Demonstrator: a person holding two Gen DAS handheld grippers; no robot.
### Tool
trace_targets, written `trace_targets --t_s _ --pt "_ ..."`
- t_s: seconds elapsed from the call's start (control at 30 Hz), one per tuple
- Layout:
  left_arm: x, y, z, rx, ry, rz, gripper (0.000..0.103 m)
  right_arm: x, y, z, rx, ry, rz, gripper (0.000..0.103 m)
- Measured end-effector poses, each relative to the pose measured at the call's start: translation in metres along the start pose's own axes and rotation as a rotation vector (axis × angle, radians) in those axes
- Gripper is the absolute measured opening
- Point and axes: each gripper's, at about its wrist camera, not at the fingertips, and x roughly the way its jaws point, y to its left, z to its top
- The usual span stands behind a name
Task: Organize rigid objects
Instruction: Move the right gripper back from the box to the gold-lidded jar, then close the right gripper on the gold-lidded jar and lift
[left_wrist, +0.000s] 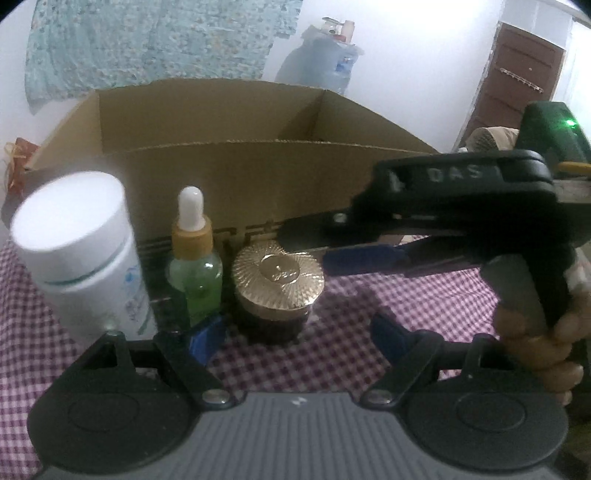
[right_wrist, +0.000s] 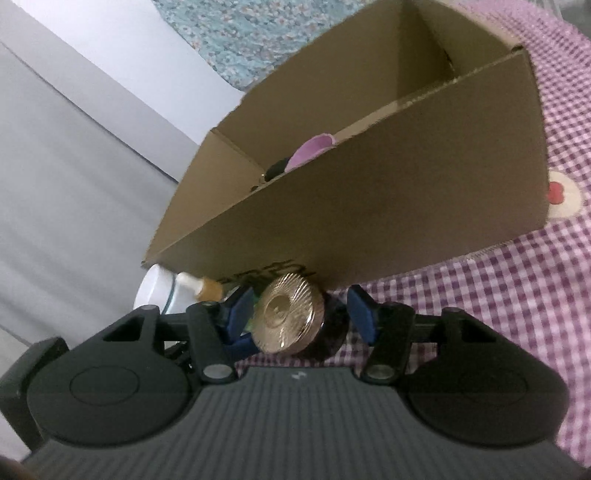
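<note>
Between the blue fingers (right_wrist: 236, 314) of the right gripper (right_wrist: 301, 312) a dark jar with a ribbed gold lid (right_wrist: 290, 314) is seen; the fingers are spread to either side of it, the left one close against the lid, the right one standing a little apart, so no firm pinch can be made out. The jar rests on the purple checked surface (right_wrist: 498, 314), just in front of the near wall of an open cardboard box (right_wrist: 369, 206). Inside the box a pink round object (right_wrist: 312, 149) and a small black object (right_wrist: 277, 168) are partly shown. In the left wrist view, the fingers of the left gripper (left_wrist: 295, 336) are held widely spread with nothing between them. Just beyond them, in a row against the box, a green dropper bottle (left_wrist: 195, 266) is placed between the jar and a white bottle (left_wrist: 81, 251). The right gripper is gripped by a hand (left_wrist: 543, 343) at the right edge.
</note>
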Motion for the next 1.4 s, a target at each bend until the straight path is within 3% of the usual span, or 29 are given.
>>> trace_targets --t_s 0.3,0.8,1.2,1.4 --pt "0.011 -0.006 0.004 -0.007 0.004 -0.026 0.087 0.023 -0.011 0.007 0.034 0.048 0.055 0.057" --pt "0.008 -0.032 -0.009 0.075 0.033 -0.146 0.09 -0.018 -0.009 -0.019 0.062 0.028 -0.045 0.06" --pt "0.006 -0.057 -0.026 0.142 0.039 -0.149 0.089 -0.051 -0.016 -0.043 0.131 -0.017 -0.045 0.066" --pt "0.006 -0.056 -0.024 0.163 0.028 -0.114 0.083 -0.054 -0.015 -0.045 0.134 -0.029 -0.044 0.066"
